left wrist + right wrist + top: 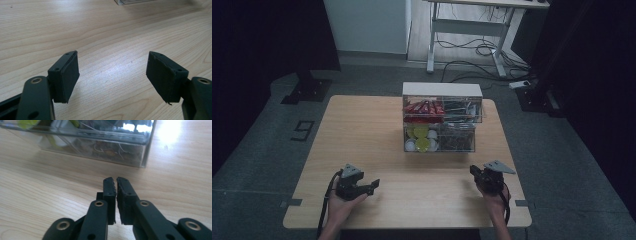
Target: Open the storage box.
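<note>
A clear plastic drawer organizer (pixel 442 117) with a white top stands at the middle back of the wooden table (pixel 362 130). Its drawers hold red packets (pixel 424 108), yellow-green and white round items (pixel 422 138) and dark packets. My left gripper (pixel 373 186) rests near the front left of the table, held by a hand, open with nothing between its pads (pixel 67 75). My right gripper (pixel 474 171) sits near the front right, shut with nothing in it. In the right gripper view the jaws (pixel 116 182) point at the organizer's lower right corner (pixel 130 155), a short way off.
The table's front edge lies just under both hands. Grey carpet surrounds the table. A white desk frame (pixel 472 30) with cables on the floor stands behind, and dark curtains hang at the left and right.
</note>
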The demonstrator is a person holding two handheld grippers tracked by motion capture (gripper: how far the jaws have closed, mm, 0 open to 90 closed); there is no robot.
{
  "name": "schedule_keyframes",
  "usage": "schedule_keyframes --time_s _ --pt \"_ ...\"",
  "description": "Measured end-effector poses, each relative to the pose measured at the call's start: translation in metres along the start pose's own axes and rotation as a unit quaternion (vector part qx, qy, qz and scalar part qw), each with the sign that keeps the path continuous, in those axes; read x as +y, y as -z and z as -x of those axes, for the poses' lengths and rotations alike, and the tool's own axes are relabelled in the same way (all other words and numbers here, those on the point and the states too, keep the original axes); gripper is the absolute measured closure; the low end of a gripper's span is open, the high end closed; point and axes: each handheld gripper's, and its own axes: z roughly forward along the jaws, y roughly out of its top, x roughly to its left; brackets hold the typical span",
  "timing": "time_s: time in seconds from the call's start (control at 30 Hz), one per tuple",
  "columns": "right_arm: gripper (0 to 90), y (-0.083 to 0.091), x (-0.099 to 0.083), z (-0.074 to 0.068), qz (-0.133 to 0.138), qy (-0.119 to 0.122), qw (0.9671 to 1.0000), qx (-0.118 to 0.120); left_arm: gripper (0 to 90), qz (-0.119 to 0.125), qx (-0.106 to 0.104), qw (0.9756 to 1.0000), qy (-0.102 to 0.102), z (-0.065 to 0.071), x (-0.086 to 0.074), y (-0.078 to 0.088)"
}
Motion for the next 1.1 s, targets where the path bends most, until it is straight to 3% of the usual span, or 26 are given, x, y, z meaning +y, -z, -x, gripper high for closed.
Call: schedule_keyframes --time_s 0.57,0.73,1.1 --pt "89.1 -0.001 0.008 -0.021 0.017 0.012 0.9993 0.030 26.6 0.005 -0.003 1.0000 0.001 -0.003 0.002 0.005" --pt "89.1 -0.007 0.017 -0.031 0.025 0.009 0.9985 0.047 26.6 0.009 0.000 0.9999 0.005 -0.005 0.003 0.008" --pt "89.1 -0.017 0.034 -0.052 0.031 0.030 0.9970 0.064 26.7 0.006 -0.005 1.0000 0.005 -0.005 0.002 0.007"
